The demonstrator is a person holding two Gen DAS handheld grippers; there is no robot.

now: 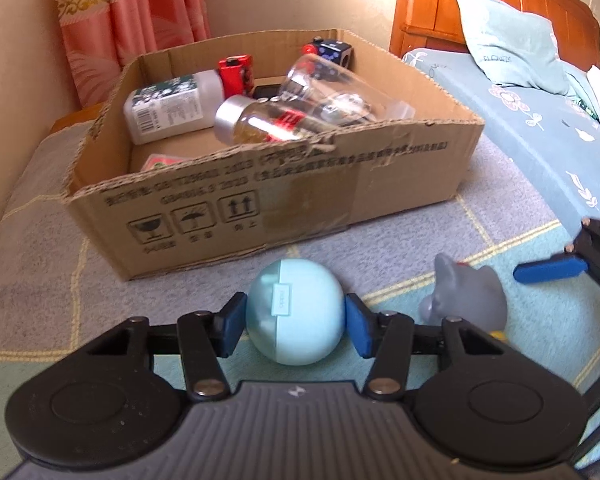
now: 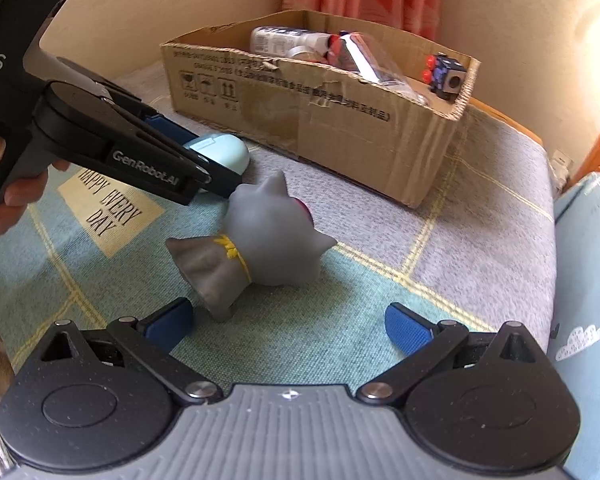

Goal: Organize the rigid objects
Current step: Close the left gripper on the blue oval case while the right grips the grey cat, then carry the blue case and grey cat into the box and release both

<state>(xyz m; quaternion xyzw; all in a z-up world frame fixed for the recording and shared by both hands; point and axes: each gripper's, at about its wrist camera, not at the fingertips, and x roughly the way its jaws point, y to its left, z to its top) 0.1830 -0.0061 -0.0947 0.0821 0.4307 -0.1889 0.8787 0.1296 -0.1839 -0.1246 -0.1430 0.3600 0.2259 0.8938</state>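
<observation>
Left gripper (image 1: 295, 322) clamps blue case (image 1: 294, 312) (toy (image 2: 256, 240) beside).

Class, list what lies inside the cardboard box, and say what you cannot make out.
Inside the cardboard box: a white bottle, a silver-capped jar, a clear glass, a red toy and a dark cube. The near wall hides the floor's front part.

Home bedroom: wooden headboard (image 1: 480, 8), pillow (image 1: 512, 36), curtains (image 1: 132, 12).

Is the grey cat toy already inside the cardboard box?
No, the grey cat toy lies on the blanket in front of the cardboard box.
</observation>
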